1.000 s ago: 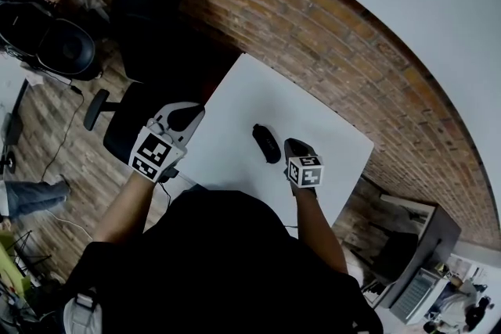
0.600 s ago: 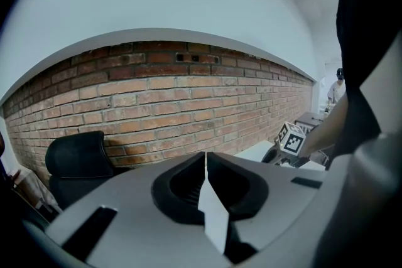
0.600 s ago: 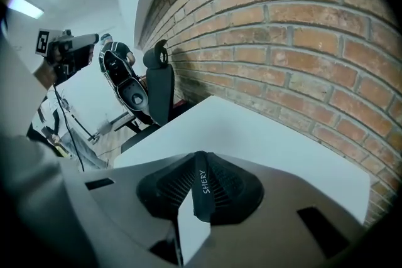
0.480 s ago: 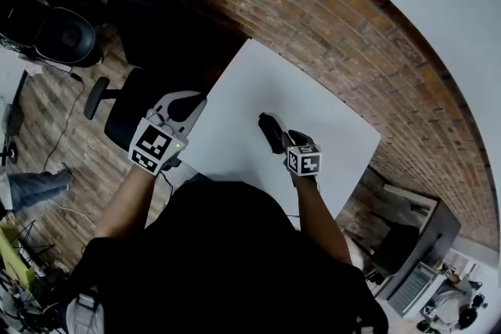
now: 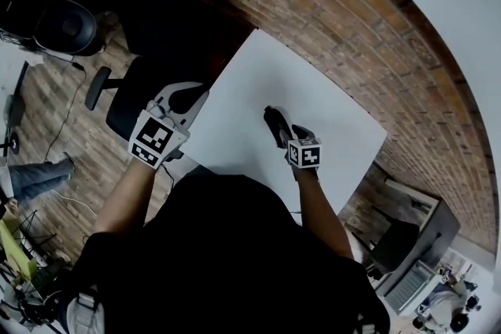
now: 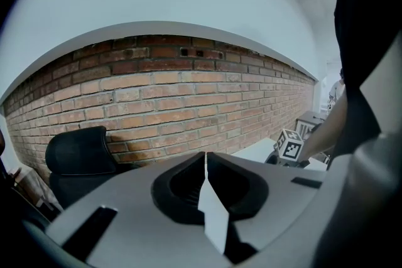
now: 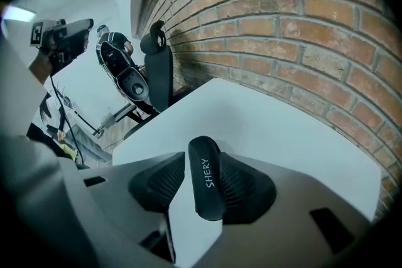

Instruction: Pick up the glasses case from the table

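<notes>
Half enclosing the glasses case (image 7: 206,179) with the right gripper (image 5: 283,134), having just been spreading its jaws. Standing apart now, straddling the case without clamping it, with a sliver of white table (image 5: 258,82) showing between the case and the pad at frame left in the right gripper view. Lying flat on that table, just right of centre in the head view. Running its long axis almost straight up and down the right gripper view, leaning slightly leftward at the top. Pointing its rounded far end up the frame toward the middle of the table, with its near end sitting low between the pads. Showing white lettering along that axis. Slanting, in the head view, from upper left down to lower right, with the lower end disappearing under the gripper and its marker cube (image 5: 304,153). Holding the left gripper (image 5: 197,93) at the table's left edge, well apart from the case, jaws pressed together on nothing. Facing, in the left gripper view, a brick wall (image 6: 188,91) and a black chair (image 6: 78,157) at lower left.
</notes>
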Action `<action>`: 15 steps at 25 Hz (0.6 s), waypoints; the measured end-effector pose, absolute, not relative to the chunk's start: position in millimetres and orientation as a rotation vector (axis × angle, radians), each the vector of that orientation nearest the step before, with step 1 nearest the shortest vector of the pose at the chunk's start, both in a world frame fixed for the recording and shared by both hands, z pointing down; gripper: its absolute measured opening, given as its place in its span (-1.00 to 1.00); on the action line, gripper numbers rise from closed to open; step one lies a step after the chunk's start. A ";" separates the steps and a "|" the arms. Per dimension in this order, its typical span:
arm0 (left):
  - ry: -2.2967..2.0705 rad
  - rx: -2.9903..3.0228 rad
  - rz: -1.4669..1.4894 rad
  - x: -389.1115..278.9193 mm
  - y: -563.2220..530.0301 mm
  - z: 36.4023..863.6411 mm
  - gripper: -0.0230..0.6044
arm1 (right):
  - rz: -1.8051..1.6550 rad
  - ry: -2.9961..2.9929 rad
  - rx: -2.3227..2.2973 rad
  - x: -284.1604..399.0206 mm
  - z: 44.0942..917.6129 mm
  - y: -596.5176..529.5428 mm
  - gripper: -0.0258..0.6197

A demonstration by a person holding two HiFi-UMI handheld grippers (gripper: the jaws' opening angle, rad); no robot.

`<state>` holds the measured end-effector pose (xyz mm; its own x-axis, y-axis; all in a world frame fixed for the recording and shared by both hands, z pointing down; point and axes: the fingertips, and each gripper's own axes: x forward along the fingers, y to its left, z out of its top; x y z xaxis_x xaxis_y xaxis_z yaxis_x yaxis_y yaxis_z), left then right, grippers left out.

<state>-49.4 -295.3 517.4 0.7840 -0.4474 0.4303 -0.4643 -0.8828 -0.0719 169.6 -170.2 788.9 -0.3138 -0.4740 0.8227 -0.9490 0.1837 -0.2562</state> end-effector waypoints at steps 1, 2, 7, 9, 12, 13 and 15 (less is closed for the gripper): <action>-0.750 2.931 0.696 -50.1 -295.9 517.9 -0.86 | 1.057 -1.874 1.333 169.3 790.6 -170.1 -0.33; -0.751 2.930 0.700 -51.0 -296.6 518.5 -0.86 | 1.063 -1.869 1.330 169.0 792.3 -169.9 -0.32; -0.758 2.915 0.718 -57.9 -298.7 524.4 -0.86 | 1.075 -1.852 1.306 165.5 806.8 -168.0 -0.19; -0.759 2.912 0.723 -58.7 -299.7 526.1 -0.86 | 1.086 -1.842 1.296 164.0 810.7 -168.0 -0.12; -0.756 2.905 0.727 -60.5 -301.1 529.6 -0.86 | 1.072 -1.826 1.265 163.6 819.8 -168.1 -0.02; -0.754 2.903 0.729 -61.1 -301.5 530.9 -0.86 | 1.076 -1.823 1.250 161.9 822.9 -167.7 0.01; -0.751 2.899 0.731 -61.6 -302.1 533.2 -0.86 | 1.082 -1.816 1.215 159.0 829.1 -166.4 0.09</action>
